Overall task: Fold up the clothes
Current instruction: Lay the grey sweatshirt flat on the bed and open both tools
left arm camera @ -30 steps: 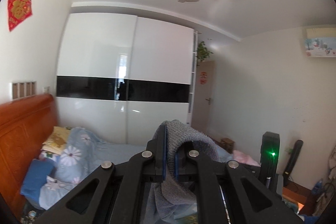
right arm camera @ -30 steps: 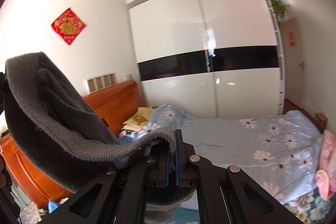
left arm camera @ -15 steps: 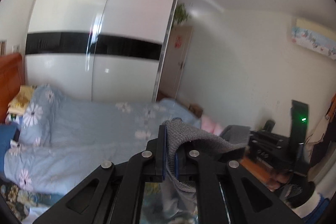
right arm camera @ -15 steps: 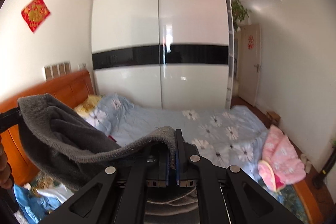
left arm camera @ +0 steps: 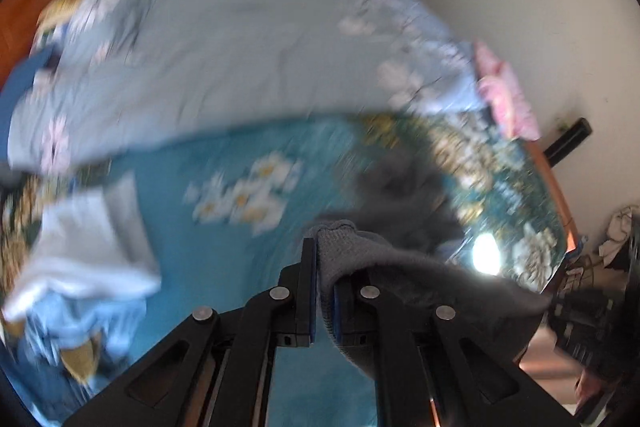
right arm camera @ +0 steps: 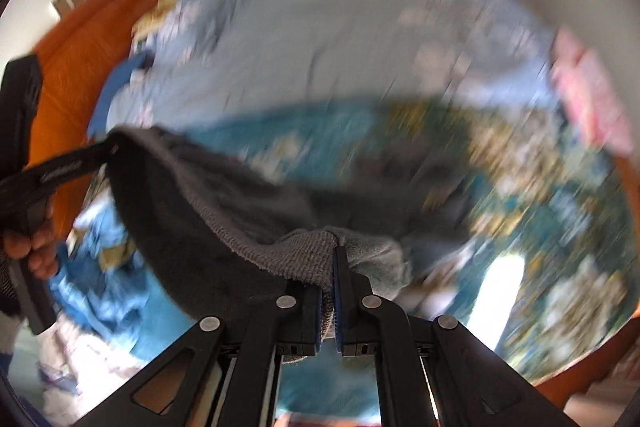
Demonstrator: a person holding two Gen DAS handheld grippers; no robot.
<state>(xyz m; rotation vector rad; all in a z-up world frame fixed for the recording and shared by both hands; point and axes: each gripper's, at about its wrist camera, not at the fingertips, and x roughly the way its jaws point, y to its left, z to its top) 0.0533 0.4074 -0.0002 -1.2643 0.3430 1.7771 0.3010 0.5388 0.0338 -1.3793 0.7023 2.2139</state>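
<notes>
Steeply tilted downward, left gripper (left arm camera: 323, 267) and right gripper (right arm camera: 329, 275) pinching grey knit garment (right arm camera: 248, 227).

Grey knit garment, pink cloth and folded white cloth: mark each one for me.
grey knit garment (right arm camera: 248, 227), right wrist view: its ribbed edge, left of the jaws.
pink cloth (left arm camera: 504, 95), left wrist view: its middle, at the bed's far right edge.
folded white cloth (left arm camera: 88, 247), left wrist view: its flat top.

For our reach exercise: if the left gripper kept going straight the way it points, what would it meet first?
Probably the teal floral bedspread, ahead of the left gripper, whose jaws are shut on the grey knitted garment. Blur makes depth uncertain; the garment's hanging part may touch down first.
</notes>
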